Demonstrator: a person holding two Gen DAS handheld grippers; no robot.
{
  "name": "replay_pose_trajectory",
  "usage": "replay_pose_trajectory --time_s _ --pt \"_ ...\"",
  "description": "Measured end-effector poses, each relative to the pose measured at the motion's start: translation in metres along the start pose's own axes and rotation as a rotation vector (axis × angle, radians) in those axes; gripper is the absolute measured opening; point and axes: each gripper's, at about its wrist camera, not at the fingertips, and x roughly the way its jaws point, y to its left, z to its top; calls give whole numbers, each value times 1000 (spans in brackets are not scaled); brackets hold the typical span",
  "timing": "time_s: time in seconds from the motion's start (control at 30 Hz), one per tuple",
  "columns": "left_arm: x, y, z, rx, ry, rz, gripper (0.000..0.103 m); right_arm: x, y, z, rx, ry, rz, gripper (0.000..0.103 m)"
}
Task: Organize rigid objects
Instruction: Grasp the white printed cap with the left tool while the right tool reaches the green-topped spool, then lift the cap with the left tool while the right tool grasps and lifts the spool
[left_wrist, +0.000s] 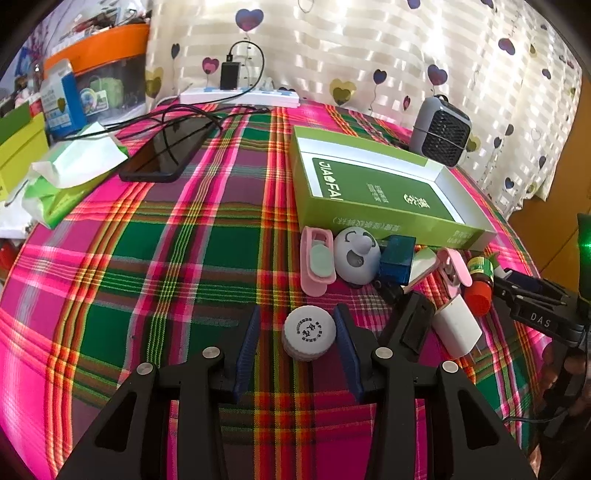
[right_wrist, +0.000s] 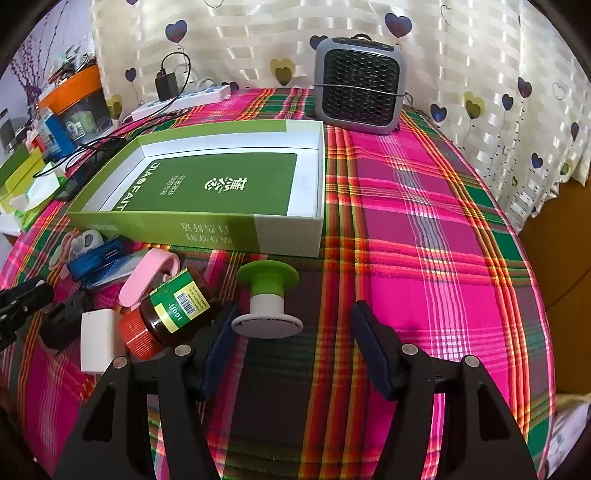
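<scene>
The left tool (left_wrist: 297, 334) stands wide around the small, ribbed white plastic jar (left_wrist: 309, 338), light, stiff, best pinched across its ribbed sides.

The left gripper (left_wrist: 297, 325) stands open around a white cap (left_wrist: 309, 338) on the plaid cloth (left_wrist: 166, 258). The cap touches the right finger. Beyond it small items lie before a green box (left_wrist: 373, 192).
</scene>
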Motion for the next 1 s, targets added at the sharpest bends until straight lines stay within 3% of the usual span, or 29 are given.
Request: replay_pose_trajectory --time_s 0.13,0.3,0.4,1.0 --pt "0 0 0 5 -1 8 37 0 0 0 0 -3 0 59" --pt "0 4 0 3 0 30 27 -1 0 0 4 -9 -2 45" --pt "0 5 -1 -1 1 23 27 -2 1 0 5 -13 0 35" --pt "-4 2 -1 6 4 22 27 -7 -4 -2 40 -16 19 34"
